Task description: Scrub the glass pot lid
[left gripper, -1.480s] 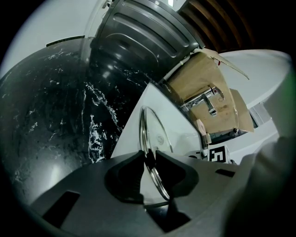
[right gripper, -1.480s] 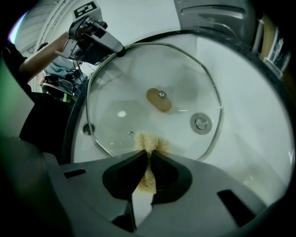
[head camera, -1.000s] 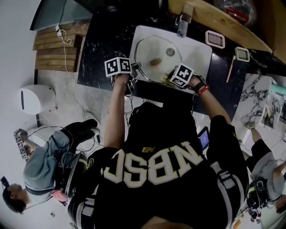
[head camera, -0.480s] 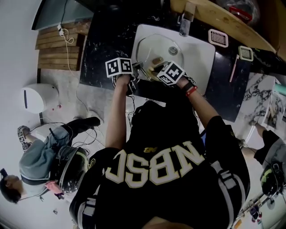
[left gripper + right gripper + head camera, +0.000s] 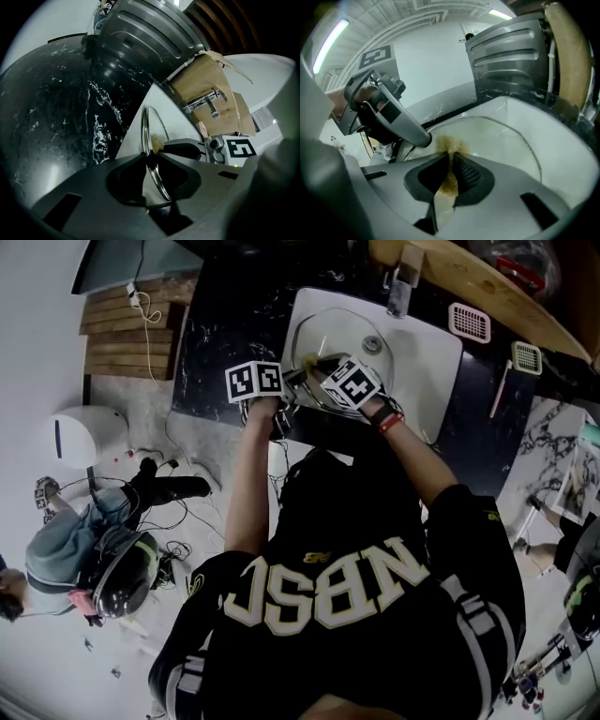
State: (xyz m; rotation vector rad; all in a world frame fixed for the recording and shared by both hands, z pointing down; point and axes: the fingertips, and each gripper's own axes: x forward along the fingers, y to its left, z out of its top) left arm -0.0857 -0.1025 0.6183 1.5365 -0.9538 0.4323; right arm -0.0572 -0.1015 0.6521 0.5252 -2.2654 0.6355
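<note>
- Sitting on the floor, off the counter's (image 5: 225,324) left edge, is a person (image 5: 80,563).
- Left gripper (image 5: 151,154), tilted downward at the sink's (image 5: 431,352) near-left rim, clamps the glass pot lid (image 5: 145,129) by its metal rim.
- Right gripper (image 5: 450,154), close alongside, pinches a yellow scrub pad (image 5: 449,143) against the glass.
- Faucet (image 5: 403,277) stands at the far rim.

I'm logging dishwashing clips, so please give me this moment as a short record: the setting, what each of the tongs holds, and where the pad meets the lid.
setting: white sink in a black marble counter, faucet at the far side
left: left tongs shut on the rim of the glass lid, which is held on edge over the sink
right: right tongs shut on a yellow-brown scrub pad
contact: the pad's tip appears to press on the glass, close to the left tongs
stage: pad on lid, in scrubbing position
</note>
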